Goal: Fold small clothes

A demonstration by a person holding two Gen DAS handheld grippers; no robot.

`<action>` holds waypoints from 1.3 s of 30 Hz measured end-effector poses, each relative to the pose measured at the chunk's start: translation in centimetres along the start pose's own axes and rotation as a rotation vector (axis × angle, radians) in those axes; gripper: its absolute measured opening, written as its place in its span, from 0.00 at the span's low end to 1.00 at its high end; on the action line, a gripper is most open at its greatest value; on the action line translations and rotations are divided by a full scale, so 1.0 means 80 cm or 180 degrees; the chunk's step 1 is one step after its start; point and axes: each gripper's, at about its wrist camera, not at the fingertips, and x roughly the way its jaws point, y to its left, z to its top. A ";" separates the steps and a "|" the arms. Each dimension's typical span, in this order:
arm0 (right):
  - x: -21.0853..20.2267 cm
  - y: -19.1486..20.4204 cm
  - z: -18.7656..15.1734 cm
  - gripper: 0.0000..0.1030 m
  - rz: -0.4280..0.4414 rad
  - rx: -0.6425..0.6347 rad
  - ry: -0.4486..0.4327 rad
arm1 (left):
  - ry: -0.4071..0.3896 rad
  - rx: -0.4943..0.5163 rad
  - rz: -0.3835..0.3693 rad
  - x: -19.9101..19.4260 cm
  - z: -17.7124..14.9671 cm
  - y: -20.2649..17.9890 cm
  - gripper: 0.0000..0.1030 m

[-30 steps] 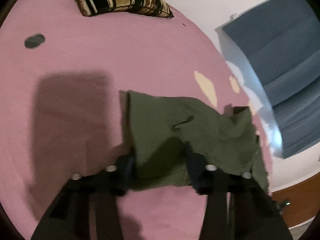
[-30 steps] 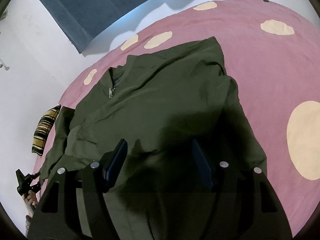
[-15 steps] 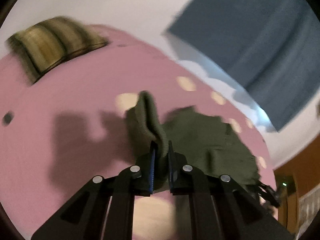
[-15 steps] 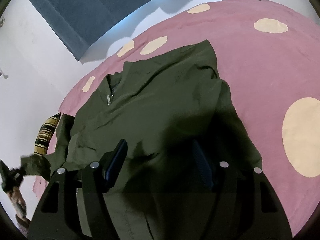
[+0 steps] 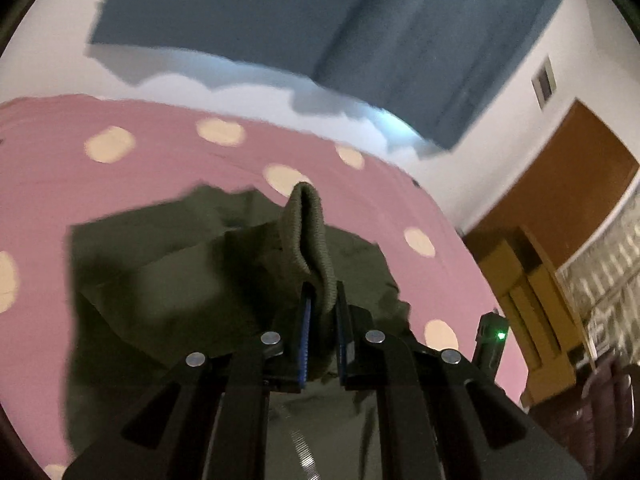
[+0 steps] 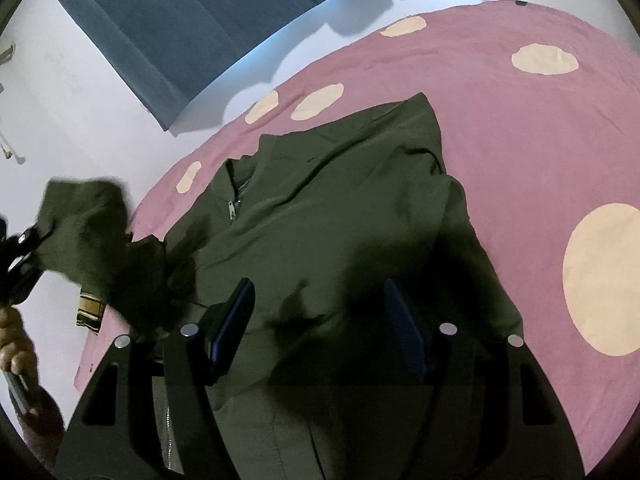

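An olive-green zip-front jacket [image 6: 340,216] lies spread on a pink bedsheet with cream polka dots [image 6: 520,128], its collar and metal zip pull [image 6: 233,210] toward eleven o'clock in the right wrist view and its body running down to six o'clock under the right tongs [image 6: 320,320]. Those tongs are released, the blue-padded jaws standing wide apart above the cloth with nothing pinched between them. The left tongs [image 5: 322,340] are clenched on the jacket's ribbed knit cuff [image 5: 306,236], which rises in a folded loop toward twelve o'clock from between the blue pads, the sleeve lifted off the sheet above the rest of the garment. In the right wrist view the same lifted sleeve [image 6: 84,232] shows blurred at nine o'clock, just beside the left tongs' black frame, with the person's left hand [image 6: 14,350] at the frame's edge near eight o'clock. A yellow-and-black striped cushion [image 6: 90,310] peeks out below the sleeve at the sheet's border. Beyond the bed, a dark blue curtain [image 5: 320,20] hangs against a white wall [image 5: 500,120] at twelve o'clock in the left wrist view, and a brown wooden door [image 5: 560,188] with yellow-brown furniture [image 5: 532,300] stands at three o'clock. A black device with a green light [image 5: 494,340] appears at four o'clock, near the sheet's edge.
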 end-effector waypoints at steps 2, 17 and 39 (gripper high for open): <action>0.002 -0.001 0.000 0.65 0.0019 0.0014 0.0029 | 0.0154 0.0068 0.0029 0.045 -0.002 -0.016 0.10; -0.006 -0.001 0.007 0.71 0.0231 0.0115 0.0027 | 0.0129 0.0313 -0.0081 0.070 -0.004 -0.031 0.60; 0.078 0.002 0.051 0.50 -0.0405 0.0074 0.0634 | 0.0177 -0.0687 0.1315 -0.033 -0.128 0.232 0.60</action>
